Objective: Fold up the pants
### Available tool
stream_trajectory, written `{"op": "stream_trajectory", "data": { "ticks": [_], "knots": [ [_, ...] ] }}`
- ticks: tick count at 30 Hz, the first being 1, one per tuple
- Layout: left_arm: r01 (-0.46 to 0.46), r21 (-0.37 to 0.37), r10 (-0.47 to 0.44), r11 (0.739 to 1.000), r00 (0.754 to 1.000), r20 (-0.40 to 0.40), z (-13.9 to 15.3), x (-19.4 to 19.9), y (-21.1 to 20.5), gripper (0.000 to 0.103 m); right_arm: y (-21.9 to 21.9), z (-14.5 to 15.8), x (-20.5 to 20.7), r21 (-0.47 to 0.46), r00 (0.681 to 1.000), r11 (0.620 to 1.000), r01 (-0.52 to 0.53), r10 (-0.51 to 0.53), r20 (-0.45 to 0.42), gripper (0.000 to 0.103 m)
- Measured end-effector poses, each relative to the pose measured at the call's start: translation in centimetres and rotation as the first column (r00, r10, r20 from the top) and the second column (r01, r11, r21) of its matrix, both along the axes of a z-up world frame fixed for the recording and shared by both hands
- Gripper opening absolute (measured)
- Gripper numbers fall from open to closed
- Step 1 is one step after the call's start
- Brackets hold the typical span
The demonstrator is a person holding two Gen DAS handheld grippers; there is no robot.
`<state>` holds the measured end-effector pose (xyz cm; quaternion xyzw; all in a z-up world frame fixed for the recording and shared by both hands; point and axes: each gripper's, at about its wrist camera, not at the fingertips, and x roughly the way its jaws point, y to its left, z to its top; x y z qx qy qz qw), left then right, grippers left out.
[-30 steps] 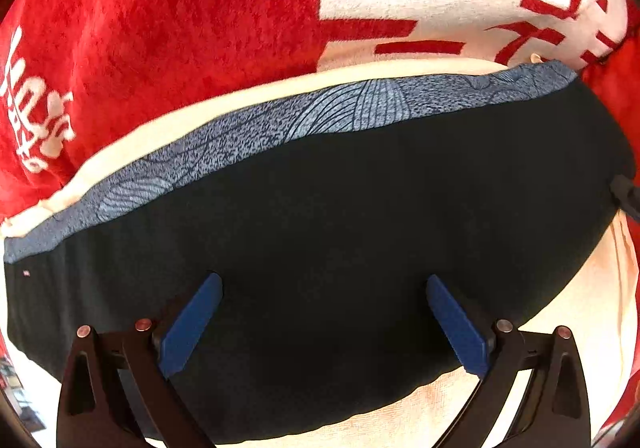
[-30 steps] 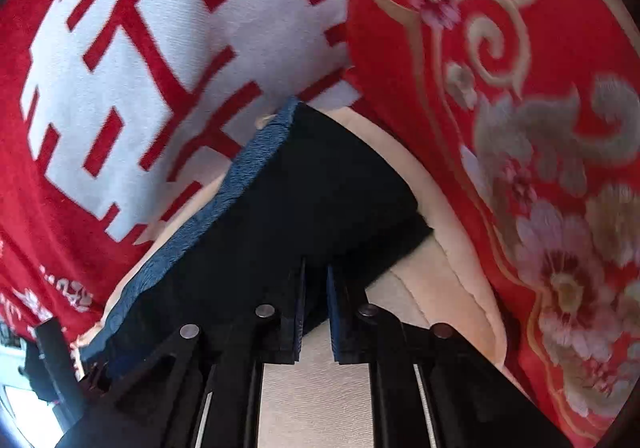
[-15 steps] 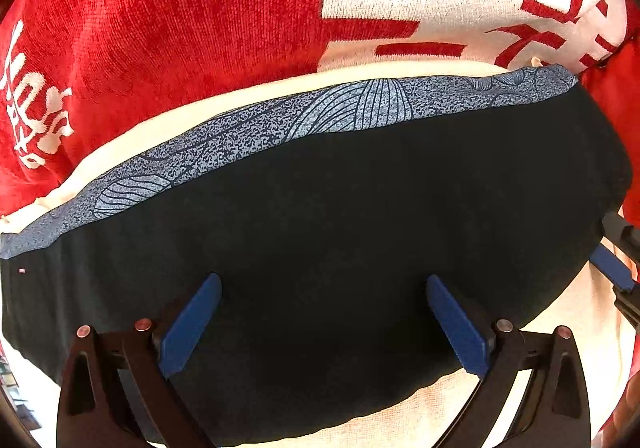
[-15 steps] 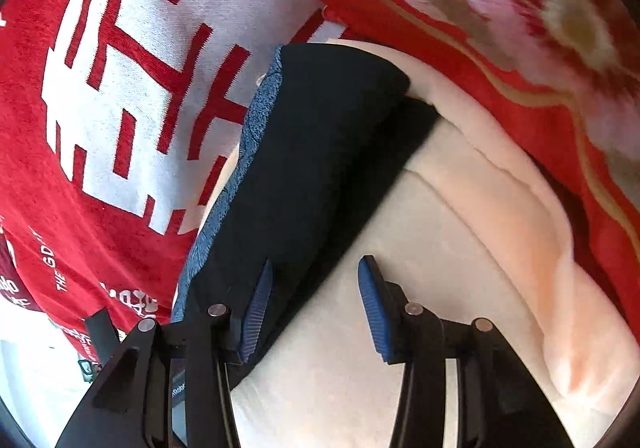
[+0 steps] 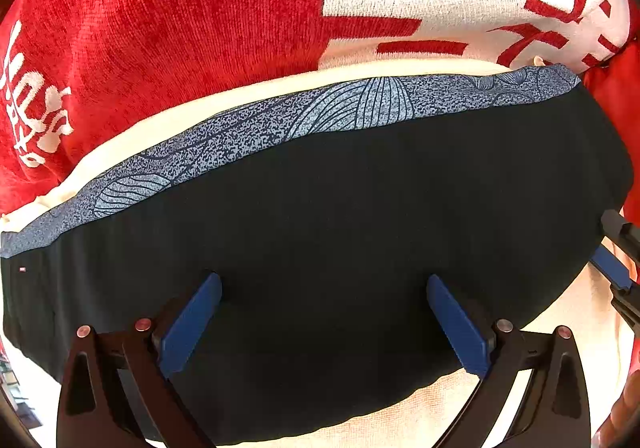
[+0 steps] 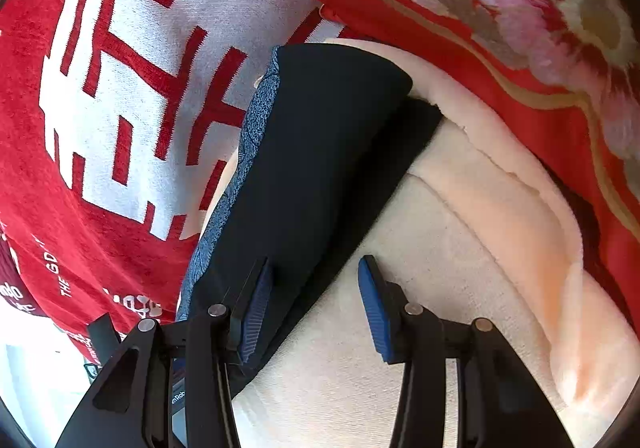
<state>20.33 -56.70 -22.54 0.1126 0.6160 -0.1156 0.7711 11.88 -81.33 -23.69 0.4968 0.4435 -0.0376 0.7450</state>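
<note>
The pants (image 5: 360,248) lie folded into a long dark band on a cream blanket (image 6: 460,288), with a blue-grey patterned waistband (image 5: 280,123) running along the far edge. In the left wrist view the long axis of the band runs left to right, across the line of the fingers.

Left gripper (image 5: 322,322): fingers apart, nothing between them. It is over the middle of the band, with dark fabric directly below and ahead of both blue pads. Whether the tips touch the cloth cannot be told.

Right gripper (image 6: 314,304): fingers apart, holding nothing. It is at the right-hand end of the band and looks along the long axis. One finger (image 6: 256,308) is over the near edge of the pants; the other is over bare cream blanket beside them. This gripper also shows at the right edge of the left wrist view (image 5: 616,268).

Judgement: the right gripper is the nearer to a short end, so a fold across the long axis would start there. The left gripper is placed to pin the middle as a crease line.

Surroundings: a red-and-white patterned blanket (image 5: 200,27) lies beyond the waistband, and a red floral quilt (image 6: 520,27) lies beyond the far end. Both are soft and low; neither blocks a lift. A lower layer (image 6: 416,127) projects past the top layer at the far end, so the stack is not flush there
</note>
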Motion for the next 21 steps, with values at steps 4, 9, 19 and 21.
{"op": "stream_trajectory", "data": {
  "ticks": [4,9,19,21],
  "knots": [
    [0.002,0.000,-0.002,1.000,1.000,-0.001,0.07,-0.02,0.07,0.103,-0.02,0.01,0.02,0.000,1.000,1.000,0.000,0.000,0.000,0.049],
    [0.002,0.000,-0.002,1.000,1.000,-0.001,0.10,-0.09,0.11,0.103,0.05,0.03,0.08,-0.004,1.000,1.000,-0.004,0.004,0.004,0.051],
    [0.002,0.000,-0.002,1.000,1.000,0.001,0.17,-0.18,0.14,0.103,-0.01,-0.04,-0.04,-0.013,1.000,1.000,0.004,-0.004,0.020,0.051],
    [0.002,0.000,-0.002,1.000,1.000,0.000,0.19,-0.14,0.15,0.103,-0.06,-0.09,0.03,-0.012,1.000,1.000,0.016,-0.016,0.026,0.051]
  ]
}}
